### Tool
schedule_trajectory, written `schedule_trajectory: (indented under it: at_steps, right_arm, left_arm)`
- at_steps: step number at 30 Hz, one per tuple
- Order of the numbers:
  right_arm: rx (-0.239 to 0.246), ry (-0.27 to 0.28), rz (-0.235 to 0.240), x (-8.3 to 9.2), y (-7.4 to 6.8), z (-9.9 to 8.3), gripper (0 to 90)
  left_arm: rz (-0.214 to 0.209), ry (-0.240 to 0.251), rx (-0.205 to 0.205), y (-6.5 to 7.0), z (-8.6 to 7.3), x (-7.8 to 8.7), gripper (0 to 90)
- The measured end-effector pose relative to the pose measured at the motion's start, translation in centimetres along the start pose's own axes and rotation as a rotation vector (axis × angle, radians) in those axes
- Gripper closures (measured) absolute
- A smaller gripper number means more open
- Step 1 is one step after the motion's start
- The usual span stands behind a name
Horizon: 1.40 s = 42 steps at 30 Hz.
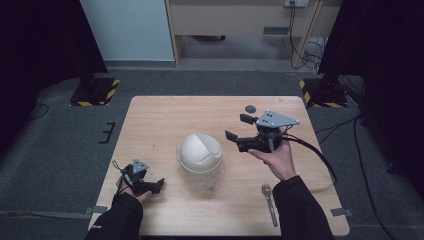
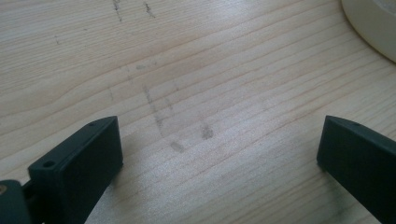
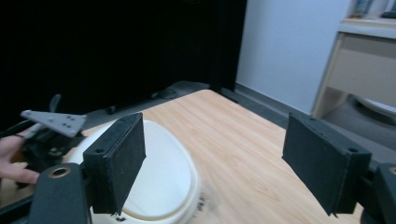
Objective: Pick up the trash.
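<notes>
The cream domed lid (image 1: 200, 152) beside the right hand-held gripper (image 1: 239, 128) bears no readable writing.

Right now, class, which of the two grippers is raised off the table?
The right gripper, held up beside the white domed lid; the left gripper sits low on the table.

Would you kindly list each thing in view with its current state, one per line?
Left gripper: open, low over the table, holding nothing.
Right gripper: open, raised beside the bin, holding nothing.
Bin: upright at mid-table, cream swing lid on and shut.
Spoon: lying flat near the front edge, untouched.
Dark disc: flat at the far edge.
</notes>
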State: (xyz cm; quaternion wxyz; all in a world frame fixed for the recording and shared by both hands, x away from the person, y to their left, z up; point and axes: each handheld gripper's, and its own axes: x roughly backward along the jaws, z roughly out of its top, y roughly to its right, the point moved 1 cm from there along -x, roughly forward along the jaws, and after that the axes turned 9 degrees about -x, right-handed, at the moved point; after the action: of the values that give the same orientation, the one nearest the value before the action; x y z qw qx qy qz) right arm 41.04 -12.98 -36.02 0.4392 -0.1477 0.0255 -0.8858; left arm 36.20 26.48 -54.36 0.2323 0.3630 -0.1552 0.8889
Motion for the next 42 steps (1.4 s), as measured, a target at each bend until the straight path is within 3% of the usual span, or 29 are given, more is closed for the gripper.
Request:
schedule_trajectory:
  at_steps: [4,10,18,32,42]
  right_arm:
    - [-0.032,-0.003,0.056,-1.1,-0.9,-0.7,21.6]
    - [-0.017,-0.052,0.088,-2.2,-1.8,-2.2,21.8]
    - [-0.023,-0.119,0.173,-3.6,-3.1,-4.2,22.0]
    - [-0.024,-0.243,0.218,-5.4,-4.0,-6.8,20.2]
    - [-0.067,-0.227,0.232,-6.0,-3.9,-7.0,17.6]
  left_arm:
    - [0.000,0.000,0.000,0.0,0.0,0.0,0.0]
    - [-0.003,0.000,-0.003,0.1,0.0,0.0,0.0]
    - [-0.003,0.001,-0.002,0.1,0.0,0.0,0.0]
    - [-0.003,0.000,-0.004,0.1,0.0,0.0,0.0]
    - [-0.003,0.001,-0.002,0.1,0.0,0.0,0.0]
